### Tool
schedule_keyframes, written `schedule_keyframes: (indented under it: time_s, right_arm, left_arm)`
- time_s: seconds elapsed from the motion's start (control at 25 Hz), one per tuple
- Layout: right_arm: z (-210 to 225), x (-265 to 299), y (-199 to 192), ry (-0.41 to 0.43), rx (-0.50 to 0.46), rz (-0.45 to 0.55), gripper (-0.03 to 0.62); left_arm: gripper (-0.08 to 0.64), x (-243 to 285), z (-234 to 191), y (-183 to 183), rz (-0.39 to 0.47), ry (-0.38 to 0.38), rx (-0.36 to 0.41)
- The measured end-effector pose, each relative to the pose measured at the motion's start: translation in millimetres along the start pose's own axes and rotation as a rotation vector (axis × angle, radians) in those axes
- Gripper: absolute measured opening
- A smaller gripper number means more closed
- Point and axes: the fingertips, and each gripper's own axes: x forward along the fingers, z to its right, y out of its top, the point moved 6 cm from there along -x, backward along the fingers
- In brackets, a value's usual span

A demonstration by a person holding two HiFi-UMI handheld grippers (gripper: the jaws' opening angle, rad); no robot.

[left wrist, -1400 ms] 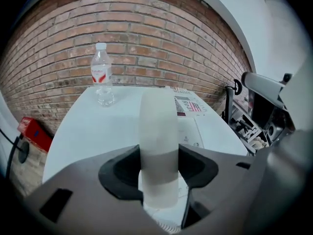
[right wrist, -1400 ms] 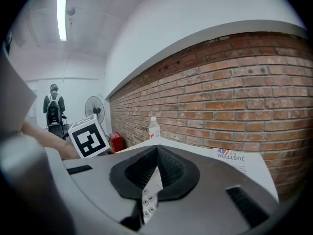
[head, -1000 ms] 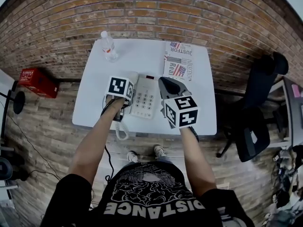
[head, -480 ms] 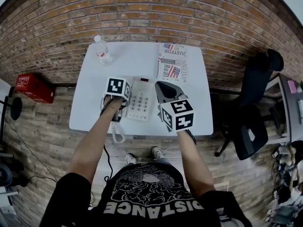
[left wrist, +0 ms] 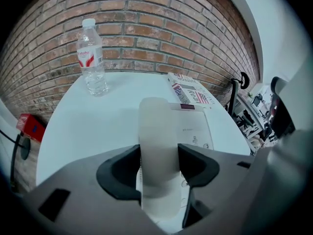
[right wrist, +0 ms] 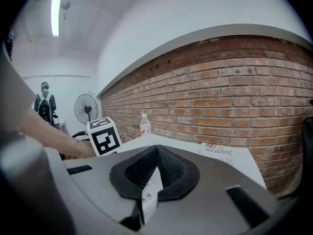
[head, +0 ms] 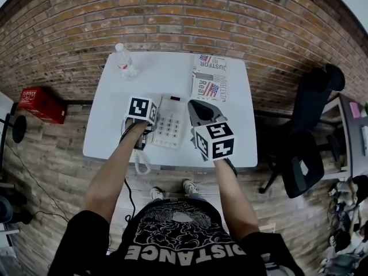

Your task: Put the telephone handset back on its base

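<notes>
Change since earlier: little; the left gripper (left wrist: pixel 159 161) is over the left side of the telephone base (head: pixel 171 120) much as half a second ago, and the right gripper (right wrist: pixel 155 173) remains level with the base's right edge; the table (head: pixel 167 73) sits slightly differently in the head view
Left claw: jaws are opening, wide apart, with the handset (left wrist: pixel 157 131) standing between them; the dark pads lie right at its two flanks and no clear gap can be made out
Handset relative to left claw: runs straight ahead from between the jaws, its far rounded end well past the tips, its near end below the claw body
Handset and base: the handset lies along the base's left side; the keypad and small display show just right of the claw
Right claw: jaws closed together, holding nothing; a sliver of keypad shows below through the slit
Beyond the left claw: a water bottle (left wrist: pixel 91 58) upright far ahead to the left, a folded newspaper (left wrist: pixel 190 88) far ahead to the right
</notes>
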Motion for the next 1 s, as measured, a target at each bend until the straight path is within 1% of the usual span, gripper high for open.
schedule_keyframes:
  time_s: [0.12,0.28,0.56,0.76,0.88,1.0]
  right_arm:
    - [0.1,-0.2,-0.2,0.003,-0.001,-0.002,0.0]
    - [-1.6,-0.1,-0.9,0.009,-0.003,-0.005,0.0]
    - [0.8,-0.6,-1.4,0.016,-0.007,-0.012,0.0]
    - [2.5,0.2,-0.9,0.026,-0.009,-0.013,0.0]
    - [1.8,0.9,0.3,0.037,-0.005,-0.009,0.0]
    - [2.4,2.2,3.0,0.047,-0.006,-0.004,0.0]
  left_arm:
    - [0.24,-1.1,-0.1,-0.4,0.022,-0.023,-0.029]
    - [0.242,-3.3,-2.4,-2.4,0.044,-0.036,-0.058]
    - [0.25,-8.1,-3.4,-1.7,0.071,-0.038,-0.063]
    - [0.249,-23.4,-7.1,6.8,0.139,-0.031,-0.071]
    - [0.249,-34.9,-7.5,11.4,0.181,-0.027,-0.061]
    - [0.249,-49.5,-5.6,17.2,0.244,-0.03,-0.048]
